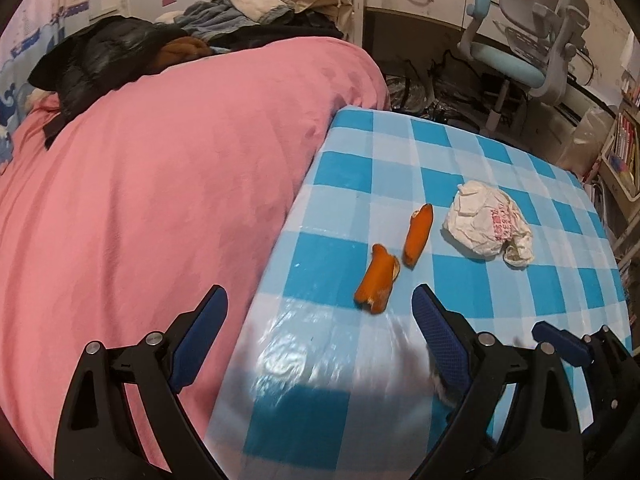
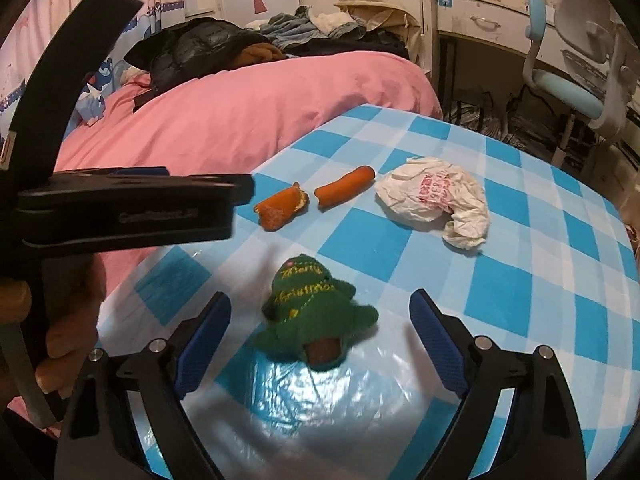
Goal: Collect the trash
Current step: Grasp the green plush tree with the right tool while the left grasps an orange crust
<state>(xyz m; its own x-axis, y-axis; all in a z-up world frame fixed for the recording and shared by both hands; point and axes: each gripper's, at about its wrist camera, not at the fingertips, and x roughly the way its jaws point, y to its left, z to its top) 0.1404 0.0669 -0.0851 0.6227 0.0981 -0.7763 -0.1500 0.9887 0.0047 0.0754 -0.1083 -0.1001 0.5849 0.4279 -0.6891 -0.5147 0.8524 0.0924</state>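
Pink bedding (image 1: 168,184) fills the left of both views, and beside it stands the table (image 2: 520,280) under a glossy blue-and-white checked cloth. On that cloth, going down in size, lie a crumpled white plastic bag (image 2: 436,200) with pink print, a green felt Christmas tree (image 2: 312,316), and 2 pieces of orange peel: the far peel (image 2: 344,190) just beside the bag, the near peel (image 2: 280,210) a little apart from it toward the bed.

Both grippers hang above the near edge with nothing in them. The left gripper (image 1: 320,312) has its fingers spread wide, the near peel lying just ahead of the gap and toward the right finger. The right gripper (image 2: 320,316) is likewise spread, its fingers straddling the felt tree without touching it.

No bin shows in either view. The task looks to be at its start, in the approach to a first pick. The bag and the 2 peels read as trash; the tree seems more a keepsake, though the right gripper is lined up on it. Next, the left gripper would need to ease forward and down until its fingers flank the near peel, then close gently, since peel is thin and curled.
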